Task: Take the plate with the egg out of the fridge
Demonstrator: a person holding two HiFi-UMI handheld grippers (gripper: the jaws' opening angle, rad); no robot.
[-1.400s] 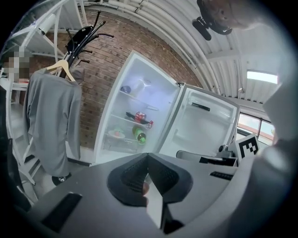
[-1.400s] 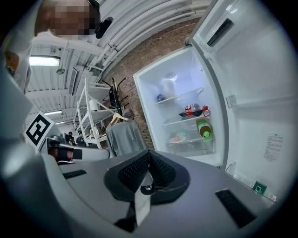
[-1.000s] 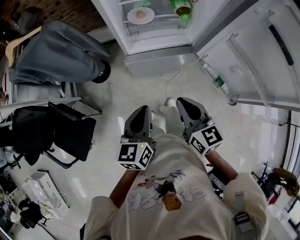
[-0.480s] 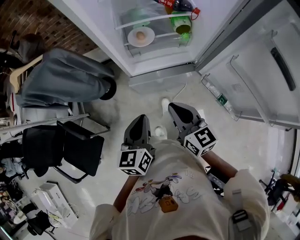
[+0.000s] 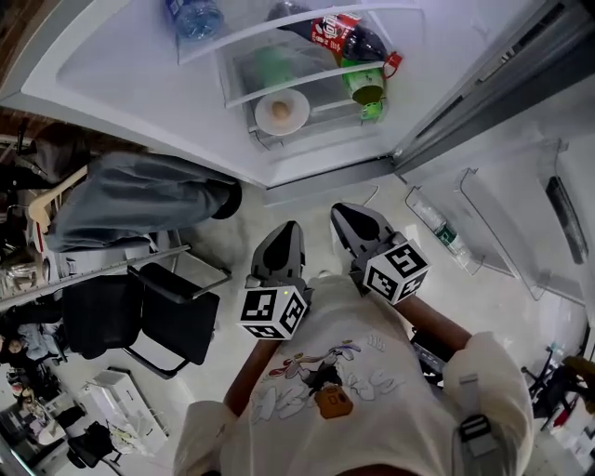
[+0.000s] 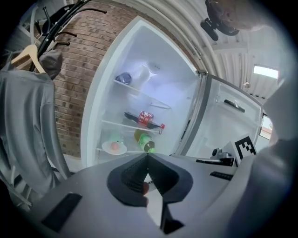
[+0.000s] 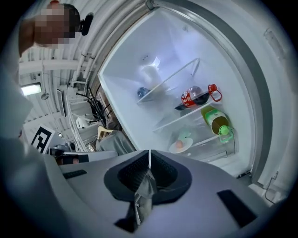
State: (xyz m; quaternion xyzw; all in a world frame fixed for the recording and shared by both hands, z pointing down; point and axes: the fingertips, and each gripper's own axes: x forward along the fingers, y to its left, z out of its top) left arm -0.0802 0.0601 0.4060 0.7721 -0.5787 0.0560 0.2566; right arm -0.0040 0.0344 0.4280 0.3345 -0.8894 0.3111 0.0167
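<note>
Head view, looking steeply down. The fridge [image 5: 121,84] stands open at the top of the scene, with its door [image 5: 521,158] swung out to the fridge's right.

Inside the fridge:
- The white plate [image 5: 263,119] sits on a low shelf, toward the left end of it. The egg [image 5: 282,111] lies at the plate's middle.
- A green bottle [image 5: 364,88] lies on its side just right of the plate.
- A cola bottle [image 5: 339,37] with a red label lies on the shelf above.
- A blue-tinted water bottle [image 5: 195,17] is higher up, toward the fridge's left wall.
- A small bottle [image 5: 437,226] rests in the door's rack.

Grippers:
- Both are outside the fridge, in front of its open compartment. They are held close to the person's chest and are well apart from the plate.
- Left gripper [image 5: 286,229]: tip aimed toward the fridge. Its own view shows the jaws pressed together, tips meeting, nothing between them.
- Right gripper [image 5: 346,213]: just beside the left one, on the door side. Jaws closed tip to tip, holding nothing. The plate and egg show beyond its tips in that view.

Left of the fridge:
- A grey garment [image 5: 139,200] hangs on a wooden hanger.
- A black chair [image 5: 158,311] stands on the pale floor [image 5: 214,251], further from the fridge.
</note>
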